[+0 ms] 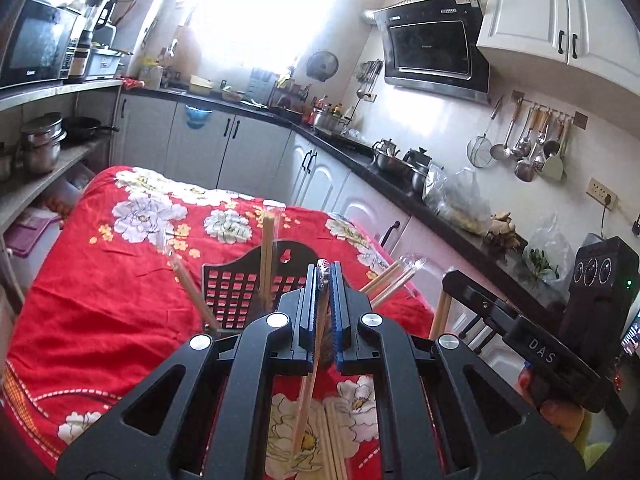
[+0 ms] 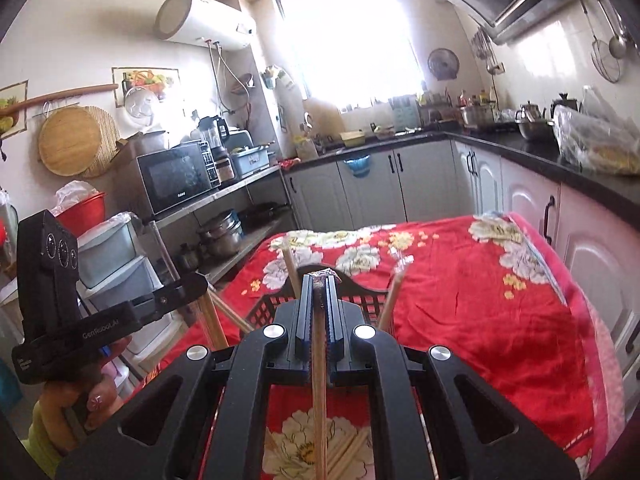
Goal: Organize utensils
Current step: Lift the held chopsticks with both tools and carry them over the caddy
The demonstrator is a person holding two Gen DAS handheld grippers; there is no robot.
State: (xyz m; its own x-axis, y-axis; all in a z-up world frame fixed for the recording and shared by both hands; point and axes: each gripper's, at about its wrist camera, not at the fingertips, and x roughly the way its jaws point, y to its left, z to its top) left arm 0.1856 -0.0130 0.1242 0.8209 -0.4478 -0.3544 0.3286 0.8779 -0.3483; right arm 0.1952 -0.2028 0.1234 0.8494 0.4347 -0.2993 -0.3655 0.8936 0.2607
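Left claw: the left gripper [image 1: 325, 280] has its fingers pressed together on a wrapped chopstick [image 1: 306, 392], which runs down from the fingertips toward the table; its clear wrapper tip pokes out just above the pads.
Right claw: the right gripper [image 2: 320, 284] is likewise pinched on a chopstick [image 2: 319, 400], a bare wooden stick that runs straight down between the fingers; a dark crumpled bit sits at the very tip, too small to identify.
Why held this way: each stick is gripped near one end and hangs roughly upright, which I judge suits dropping it end-first into the holder.
Holder: a black plastic basket [image 1: 240, 296] with a grid wall and a hanging hole stands on the table directly ahead of both claws, partly hidden behind the fingers.
Already in the holder: several chopsticks [image 1: 266, 256] lean out of it at different angles, some with clear sleeves on top.
Loose pile: more chopsticks [image 2: 344, 454] lie flat on the red flowered cloth [image 1: 100, 320] below and nearer than the claws, not yet sorted.
Relation: both held sticks are above the cloth, just short of the basket; whether either touches it cannot be told.
Progress: partly done, by my reading.
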